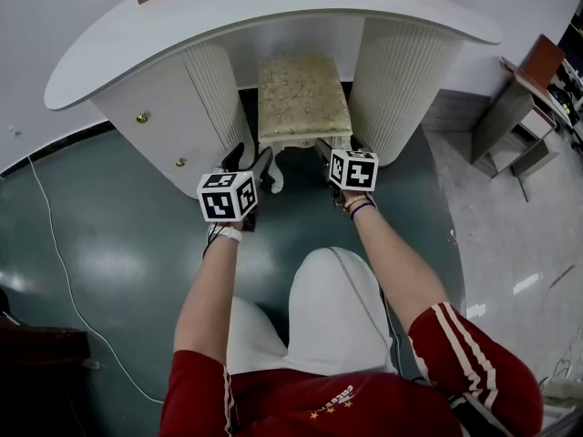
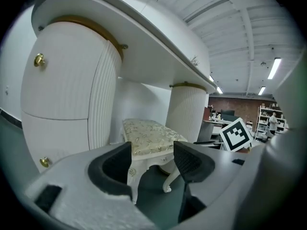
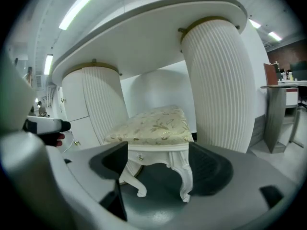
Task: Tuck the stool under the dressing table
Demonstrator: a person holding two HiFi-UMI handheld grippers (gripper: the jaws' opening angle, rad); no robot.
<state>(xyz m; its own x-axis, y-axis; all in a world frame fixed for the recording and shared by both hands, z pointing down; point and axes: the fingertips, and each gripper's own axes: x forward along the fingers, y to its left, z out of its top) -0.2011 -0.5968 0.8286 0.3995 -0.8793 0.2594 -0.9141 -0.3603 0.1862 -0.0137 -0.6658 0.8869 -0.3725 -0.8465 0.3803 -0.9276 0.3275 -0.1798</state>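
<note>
The stool [image 1: 303, 98] stands on the dark smooth floor [image 1: 109, 262] in the gap between the dressing table's two ribbed pedestals, one on the left [image 1: 164, 116] and one on the right [image 1: 396, 80]. Its back part sits beneath the white tabletop [image 1: 273, 12], and its front legs are about level with the pedestal fronts, so it looks close to tucked in. The left gripper [image 1: 250, 164] and the right gripper [image 1: 335, 153] hover just in front of it, each near a front corner. Both are released. In each gripper view the jaws stand apart with only the stool at a distance framed between them, and nothing is pinched. I'd guess the stool is fairly light and rigid in its white carved frame, and that it should slide easily on that floor. The patterned seat is padded and would give under a squeeze, so it makes a poor hold. The firm rail under the cushion, or the tops of the front legs, look the better places to grip or push, one gripper per side to keep it straight. The slim curved legs could catch a pedestal if it skews.
</note>
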